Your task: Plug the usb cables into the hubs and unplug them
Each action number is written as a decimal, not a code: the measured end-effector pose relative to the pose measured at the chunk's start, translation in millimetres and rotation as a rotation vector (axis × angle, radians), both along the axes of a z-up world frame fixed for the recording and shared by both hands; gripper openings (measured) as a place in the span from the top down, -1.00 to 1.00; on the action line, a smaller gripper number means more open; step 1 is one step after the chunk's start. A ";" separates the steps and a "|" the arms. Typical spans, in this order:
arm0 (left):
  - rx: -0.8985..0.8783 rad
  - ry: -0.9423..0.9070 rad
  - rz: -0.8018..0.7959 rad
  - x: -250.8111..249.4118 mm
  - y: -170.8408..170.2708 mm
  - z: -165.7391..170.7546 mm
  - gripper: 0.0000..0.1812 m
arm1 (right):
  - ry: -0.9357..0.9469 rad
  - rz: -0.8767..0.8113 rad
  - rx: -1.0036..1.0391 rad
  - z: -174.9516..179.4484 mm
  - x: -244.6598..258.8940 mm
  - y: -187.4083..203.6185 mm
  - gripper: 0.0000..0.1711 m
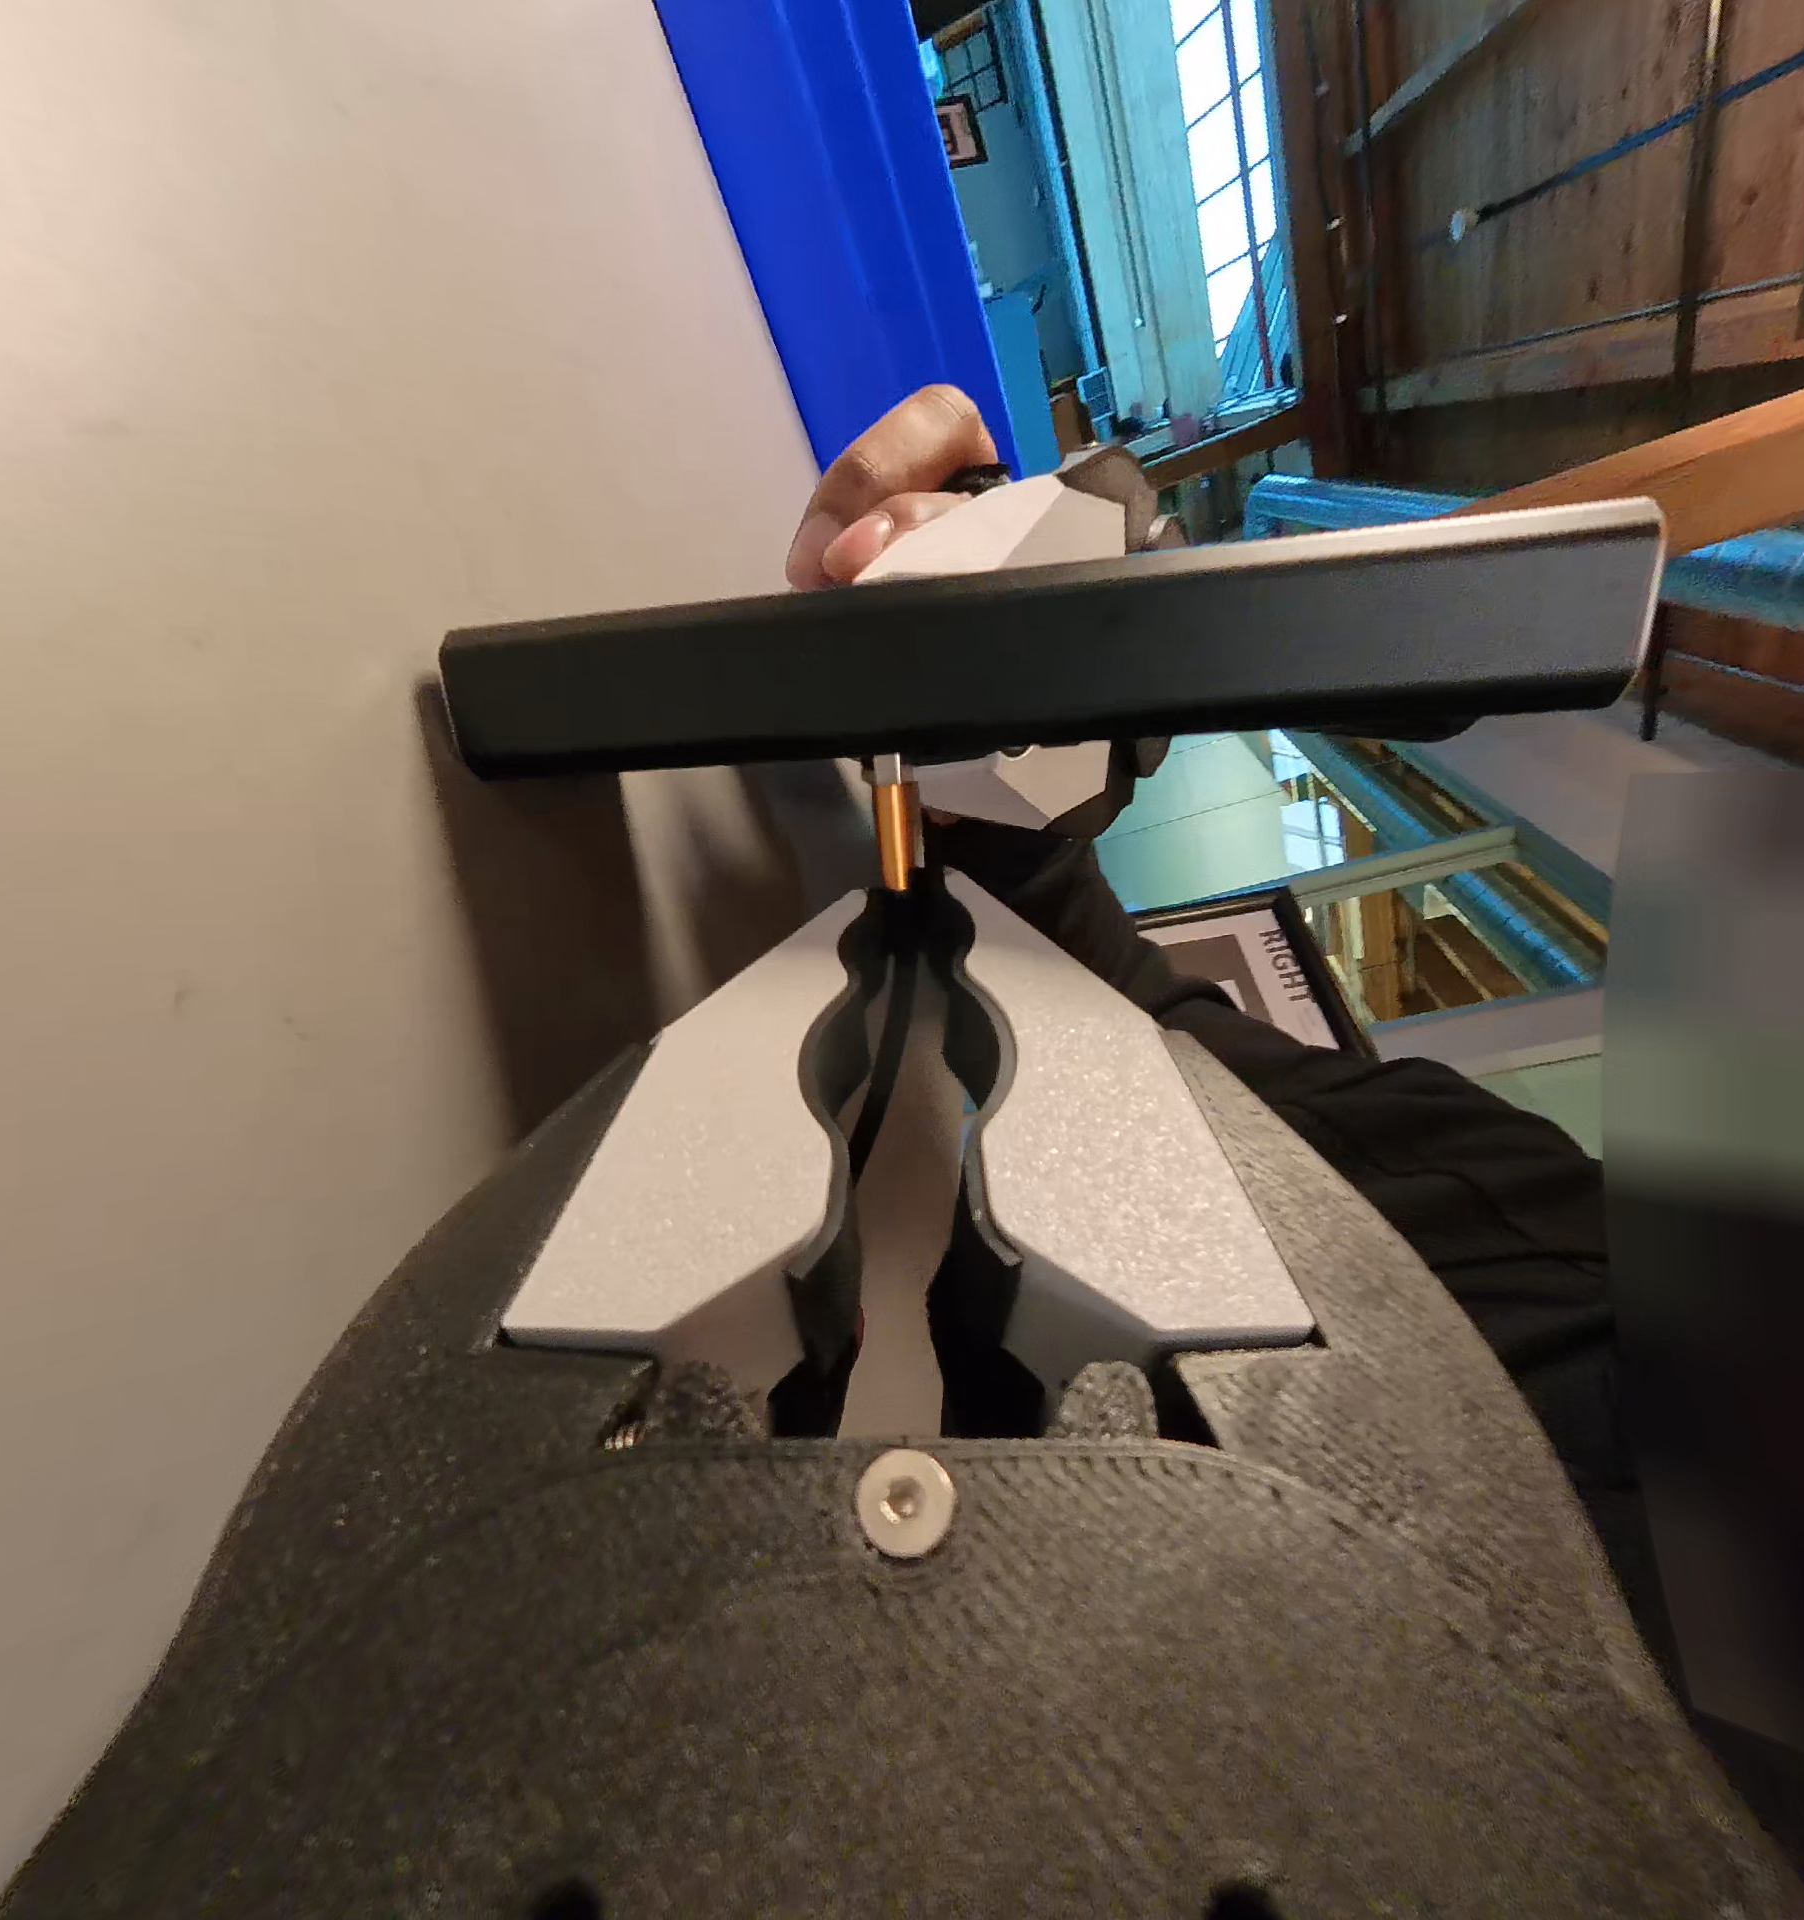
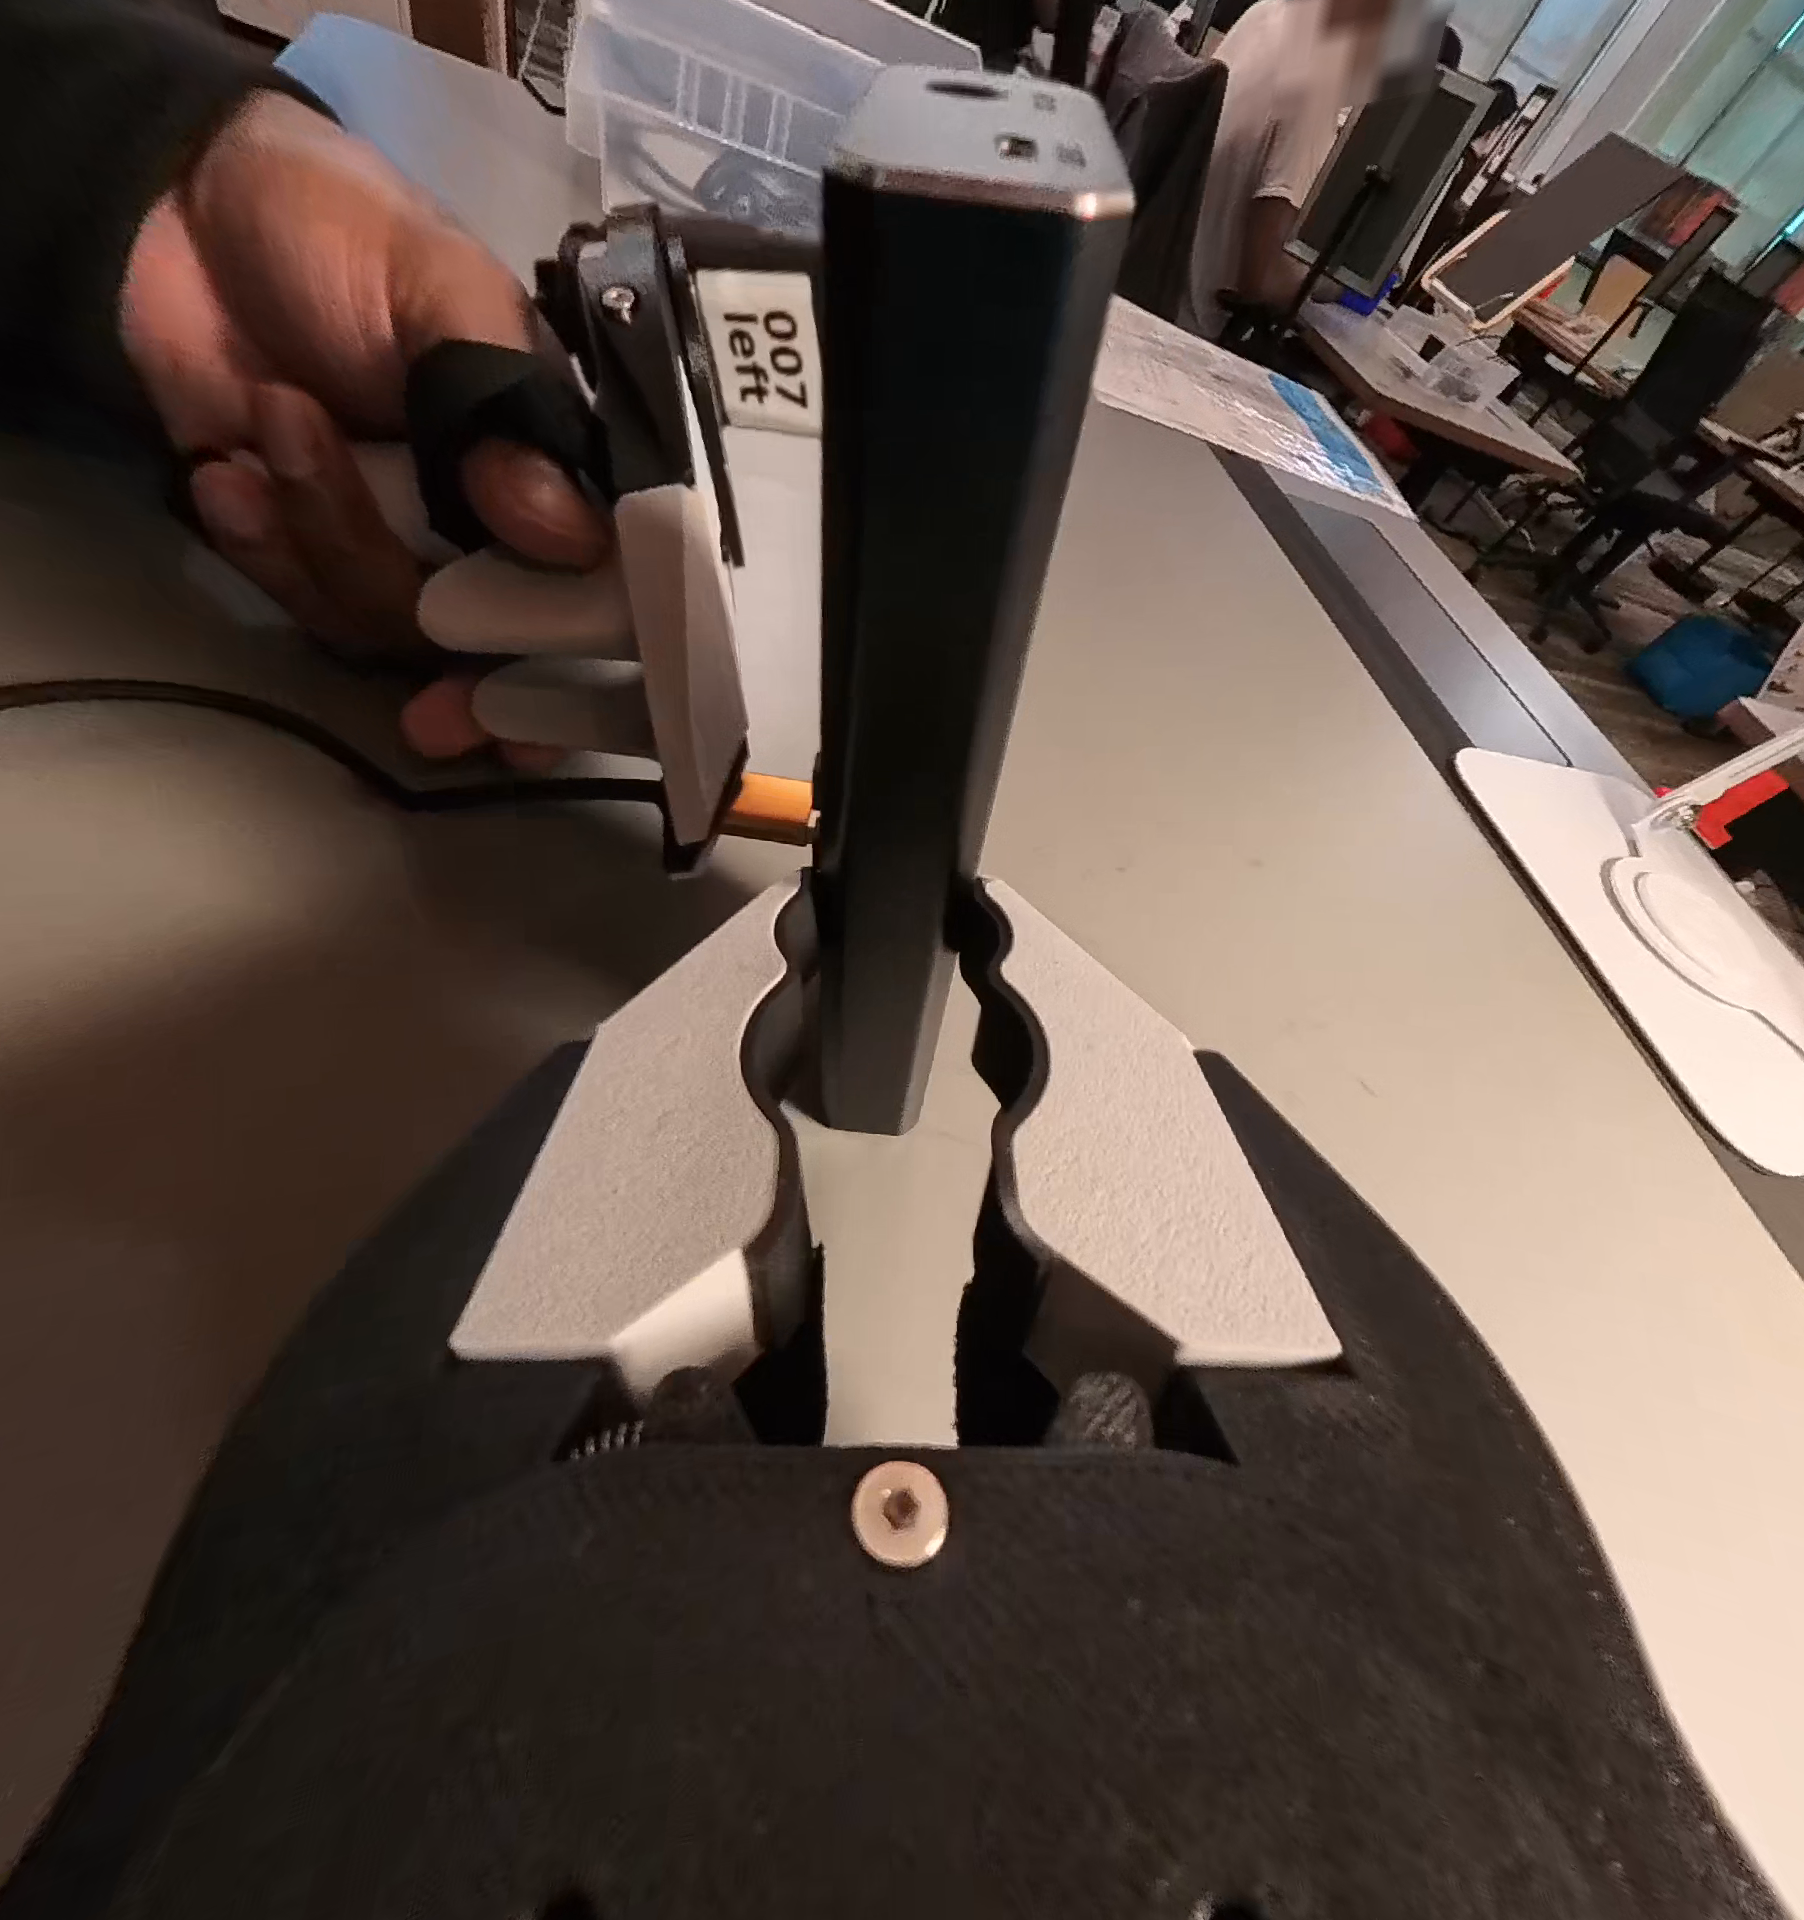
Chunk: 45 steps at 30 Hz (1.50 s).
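Gripping the hub (image 2: 939, 582) w/ my right gripper (image 2: 882, 940): jaws pinch its lower end, hub held off the bench (image 2: 1241, 831), long axis pointing away from the camera. In the left wrist view the same hub (image 1: 1043, 665) lies crosswise ahead of my left gripper (image 1: 903, 909), right gripper's grey fingers (image 1: 971, 535) clamped across it.

Left jaws are pressed nearly together on the black cable (image 1: 877, 1049) just behind the orange plug (image 1: 896, 836). The cable runs back between the fingers; in the right view it trails across the bench (image 2: 150, 701) to the left.

Plug status: orange sleeve (image 2: 768, 805) meets the hub's side face, its metal tip at the port. Cannot tell if fully seated or part-way; insertion depth is hidden.

Step in hand, my judgement: plug at the port, either end of insertion or start of removal. The frames alone do not settle which.

Next move reqs:
- Keep plug axis square to the hub face; no side load.
- Right grip firm, as hub may slip or twist under push/pull.
- Left grip is on the cable, not the sleeve, so a pull may strain the cable; push may buckle it.
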<state>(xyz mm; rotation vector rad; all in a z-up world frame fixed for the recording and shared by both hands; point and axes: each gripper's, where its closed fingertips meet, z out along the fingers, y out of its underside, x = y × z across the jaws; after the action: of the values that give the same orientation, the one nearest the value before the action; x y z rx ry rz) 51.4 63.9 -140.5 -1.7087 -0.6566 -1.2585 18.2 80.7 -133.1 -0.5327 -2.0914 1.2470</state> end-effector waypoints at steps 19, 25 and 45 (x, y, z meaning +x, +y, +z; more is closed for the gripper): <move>0.108 0.451 0.070 -20.8 -25.7 8.4 0.53 | -0.155 -0.188 -0.180 -1.8 -18.6 20.9 0.68; 0.132 0.843 -0.067 1.3 -72.8 0.7 0.54 | -0.151 -0.236 -0.203 -1.6 -22.2 33.3 0.68; 0.252 1.497 -0.927 85.4 -125.7 -58.0 0.49 | -0.132 -0.239 -0.187 -1.4 -21.8 32.5 0.68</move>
<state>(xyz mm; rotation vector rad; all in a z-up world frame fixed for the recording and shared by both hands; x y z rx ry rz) 136.8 -61.8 -198.5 -2.1629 1.2024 -0.2056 -3.5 113.2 -134.5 -0.9428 -1.9568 1.3018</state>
